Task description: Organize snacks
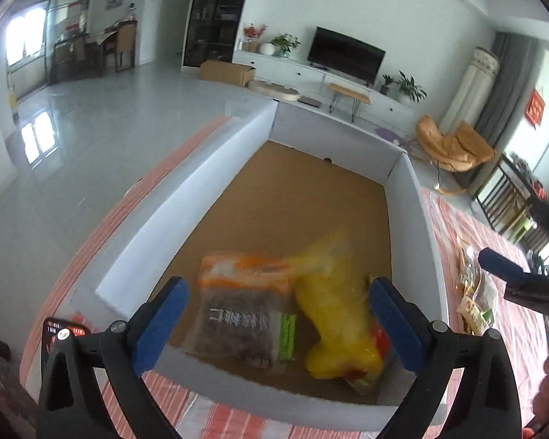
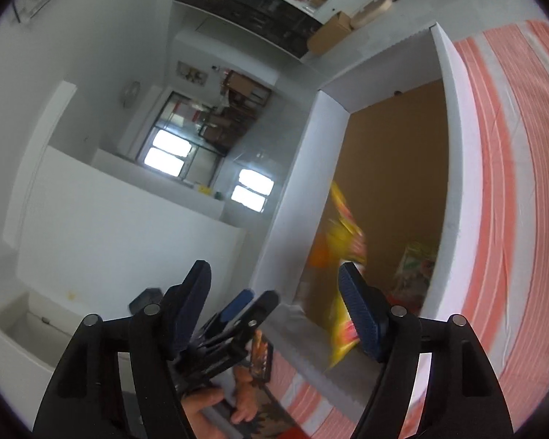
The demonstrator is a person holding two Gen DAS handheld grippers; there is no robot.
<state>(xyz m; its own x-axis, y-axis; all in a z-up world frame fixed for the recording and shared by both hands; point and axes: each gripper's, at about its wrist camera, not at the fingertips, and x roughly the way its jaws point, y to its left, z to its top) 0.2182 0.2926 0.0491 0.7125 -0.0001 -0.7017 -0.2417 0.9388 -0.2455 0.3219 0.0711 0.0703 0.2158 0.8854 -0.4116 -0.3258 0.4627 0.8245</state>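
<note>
Both grippers stood released: left gripper (image 1: 276,323) and right gripper (image 2: 274,307) gripped nothing. Yellow snack bag (image 1: 335,314) lay blurred in the white box (image 1: 186,197), near end, beside the dark packet (image 1: 243,323). Looked light, crinkly, slippery; pinch a sealed edge.

Black grippers (image 1: 274,314), blue ribbed pads (image 1: 161,325)

The clear snack packet (image 1: 243,314) with the orange top, lying in the white box (image 1: 186,197), carries a band of large pale characters across its middle, too blurred to read. Its green side strip at 3 o'clock bears fine print, also illegible. A red wall sign (image 1: 535,107) at 2 o'clock shows gold characters that cannot be made out.
</note>
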